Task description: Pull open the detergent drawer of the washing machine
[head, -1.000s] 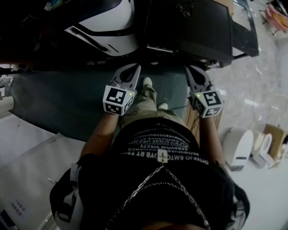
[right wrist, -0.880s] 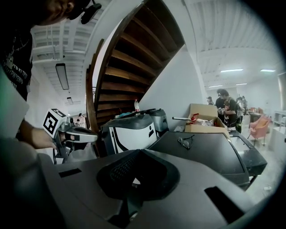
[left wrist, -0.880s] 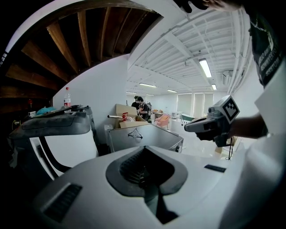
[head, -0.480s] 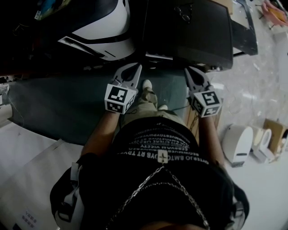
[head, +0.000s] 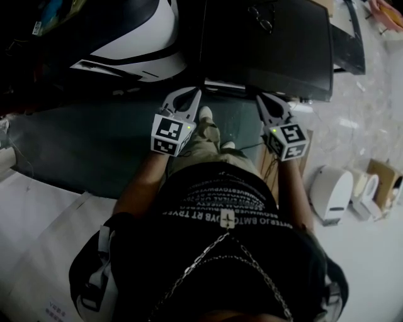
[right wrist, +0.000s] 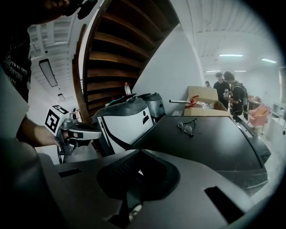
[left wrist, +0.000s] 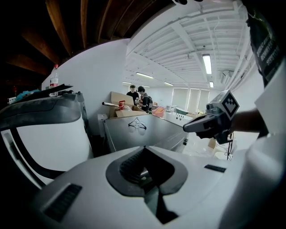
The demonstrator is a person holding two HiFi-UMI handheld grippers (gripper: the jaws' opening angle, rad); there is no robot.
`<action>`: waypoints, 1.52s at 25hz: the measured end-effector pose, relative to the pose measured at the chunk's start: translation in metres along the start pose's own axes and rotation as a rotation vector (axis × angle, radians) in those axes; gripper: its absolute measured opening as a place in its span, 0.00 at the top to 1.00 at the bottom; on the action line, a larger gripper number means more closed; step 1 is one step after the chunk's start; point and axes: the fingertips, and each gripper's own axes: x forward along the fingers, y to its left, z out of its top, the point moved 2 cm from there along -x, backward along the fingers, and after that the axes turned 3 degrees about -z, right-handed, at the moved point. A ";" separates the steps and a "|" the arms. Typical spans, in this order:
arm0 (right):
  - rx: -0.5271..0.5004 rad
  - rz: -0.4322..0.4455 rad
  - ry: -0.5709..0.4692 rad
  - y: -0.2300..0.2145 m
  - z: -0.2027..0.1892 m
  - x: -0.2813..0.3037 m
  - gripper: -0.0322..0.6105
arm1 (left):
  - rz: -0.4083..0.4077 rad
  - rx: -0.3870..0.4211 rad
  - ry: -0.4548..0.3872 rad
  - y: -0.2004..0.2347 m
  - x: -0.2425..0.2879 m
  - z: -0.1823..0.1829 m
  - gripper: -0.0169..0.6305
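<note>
The dark square-topped washing machine (head: 264,50) stands in front of me, and a pair of glasses (head: 263,17) lies on its lid. Its front face is mostly hidden from above, and I cannot make out the detergent drawer. My left gripper (head: 191,94) is shut and empty, just short of the machine's near left corner. My right gripper (head: 265,100), also shut and empty, hangs before the front edge. In the left gripper view the lid (left wrist: 143,129) lies beyond the shut jaws, with the right gripper (left wrist: 196,127) alongside. The right gripper view shows the lid (right wrist: 201,143), the glasses (right wrist: 187,126) and the left gripper (right wrist: 96,133).
A white and black appliance (head: 126,44) stands left of the washing machine. A dark mat (head: 94,144) covers the floor under me. A white bin (head: 332,195) and boxes sit at the right. Two people (right wrist: 228,89) stand by a cardboard box (right wrist: 201,105) beyond the machine.
Both grippers have moved forward toward the washing machine's front edge and sunk a little. Their jaws have stayed shut.
</note>
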 end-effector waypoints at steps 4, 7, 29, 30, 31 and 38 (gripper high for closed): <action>0.023 -0.029 0.037 -0.015 -0.019 0.020 0.95 | -0.007 -0.003 0.048 0.015 0.021 -0.020 0.97; 0.040 -0.022 0.076 -0.018 -0.032 0.034 0.95 | -0.012 -0.011 0.096 0.026 0.037 -0.039 0.97; 0.090 0.038 0.298 -0.031 -0.113 0.095 0.80 | -0.167 0.001 0.245 0.033 0.113 -0.108 0.76; 0.098 0.045 0.305 -0.030 -0.116 0.097 0.80 | -0.170 -0.002 0.239 0.032 0.114 -0.108 0.76; 0.106 0.054 0.306 -0.029 -0.117 0.099 0.80 | -0.173 -0.006 0.234 0.032 0.114 -0.108 0.76; 0.117 0.056 0.313 -0.023 -0.118 0.102 0.78 | -0.181 -0.046 0.261 0.032 0.114 -0.110 0.76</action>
